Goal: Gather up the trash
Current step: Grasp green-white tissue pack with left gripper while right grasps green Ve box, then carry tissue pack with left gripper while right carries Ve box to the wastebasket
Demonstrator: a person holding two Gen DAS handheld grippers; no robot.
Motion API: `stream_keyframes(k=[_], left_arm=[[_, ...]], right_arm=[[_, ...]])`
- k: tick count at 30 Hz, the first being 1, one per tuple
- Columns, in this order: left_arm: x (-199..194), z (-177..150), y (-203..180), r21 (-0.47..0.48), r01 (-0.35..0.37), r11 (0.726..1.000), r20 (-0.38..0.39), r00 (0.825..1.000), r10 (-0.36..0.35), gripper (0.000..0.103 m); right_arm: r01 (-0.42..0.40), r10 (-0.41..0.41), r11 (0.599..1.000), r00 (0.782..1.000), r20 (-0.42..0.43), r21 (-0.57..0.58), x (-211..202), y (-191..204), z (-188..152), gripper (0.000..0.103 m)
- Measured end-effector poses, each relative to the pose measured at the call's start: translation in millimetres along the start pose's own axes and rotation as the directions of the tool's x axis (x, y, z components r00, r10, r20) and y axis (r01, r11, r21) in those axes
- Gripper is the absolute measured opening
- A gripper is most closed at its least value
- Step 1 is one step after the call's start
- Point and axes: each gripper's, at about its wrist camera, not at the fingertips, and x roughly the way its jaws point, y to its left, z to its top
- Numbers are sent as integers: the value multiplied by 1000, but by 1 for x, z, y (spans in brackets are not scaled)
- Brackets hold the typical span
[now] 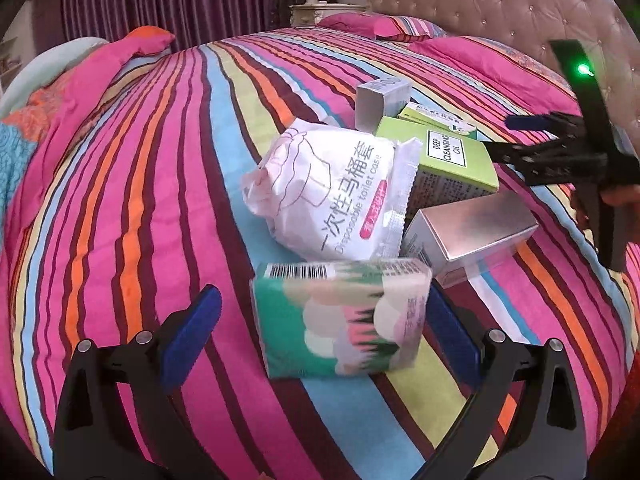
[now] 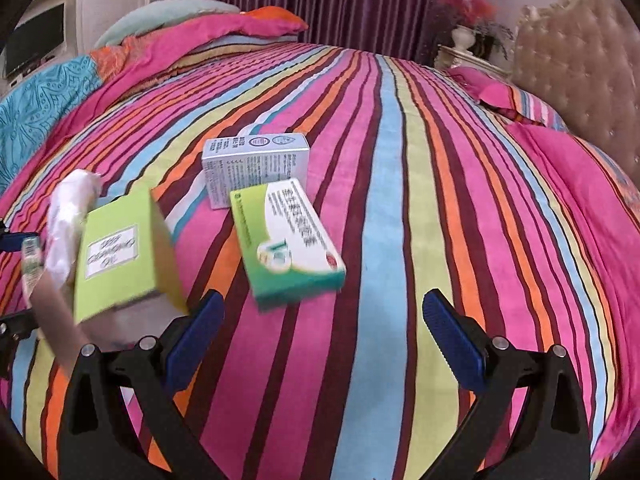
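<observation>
A pile of trash lies on the striped bedspread (image 1: 160,184). In the left wrist view my left gripper (image 1: 326,320) is open with a green tissue pack (image 1: 340,320) between its fingers. Behind it lie a white disposable toilet cover packet (image 1: 332,196), a lime "deep cleansing oil" box (image 1: 448,156), a silver box (image 1: 472,228) and a small grey box (image 1: 380,104). In the right wrist view my right gripper (image 2: 324,324) is open and empty, just short of a green and white medicine box (image 2: 288,240). The lime box (image 2: 124,256) is at its left, a grey box (image 2: 256,168) beyond.
The right gripper tool (image 1: 576,152) with a green light reaches in from the right. Pink pillows (image 1: 372,26) and a tufted headboard (image 1: 500,4) stand behind. A folded quilt (image 2: 192,36) lies at the bed's far left. Purple curtains (image 2: 340,0) hang behind.
</observation>
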Motion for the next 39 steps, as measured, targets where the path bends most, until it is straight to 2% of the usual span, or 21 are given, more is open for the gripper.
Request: stream_keyframes(k=[8, 13, 16, 18, 19, 20, 23, 28, 35, 39], left_arm=[[18, 0, 11, -99, 50, 994, -48, 997, -55, 96], [18, -2, 13, -132, 52, 990, -30, 998, -57, 96], [18, -4, 12, -135, 54, 989, -36, 998, -60, 91], [16, -3, 12, -124, 47, 991, -36, 998, -52, 75], [15, -3, 12, -124, 46, 991, -37, 998, -51, 72], [15, -2, 13, -129, 51, 990, -40, 998, -57, 71], [13, -1, 17, -148, 58, 987, -47, 997, -66, 66], [6, -7, 22, -180, 54, 982, -39, 997, -62, 65], [-10, -21, 27, -250, 54, 967, -38, 997, -65, 65], [-23, -29, 19, -247, 48, 968, -43, 997, -60, 65]], right_arm=[[-56, 57, 998, 998, -17, 31, 23, -3, 17, 95], [-72, 75, 996, 996, -58, 47, 33, -3, 24, 95], [-75, 78, 996, 994, -79, 47, 39, -2, 23, 94], [-69, 71, 997, 994, -82, 34, 40, 1, 23, 93], [-75, 78, 997, 993, -86, 36, 40, 1, 23, 90], [-88, 92, 995, 991, -95, 40, 41, 2, 24, 77], [-66, 65, 998, 993, -102, -7, 39, 13, 22, 59], [-7, 3, 999, 996, -93, -42, 25, 21, 18, 59], [14, -9, 997, 998, -65, 75, -14, 2, 1, 59], [17, -6, 988, 998, -69, 155, -35, -5, -14, 59]])
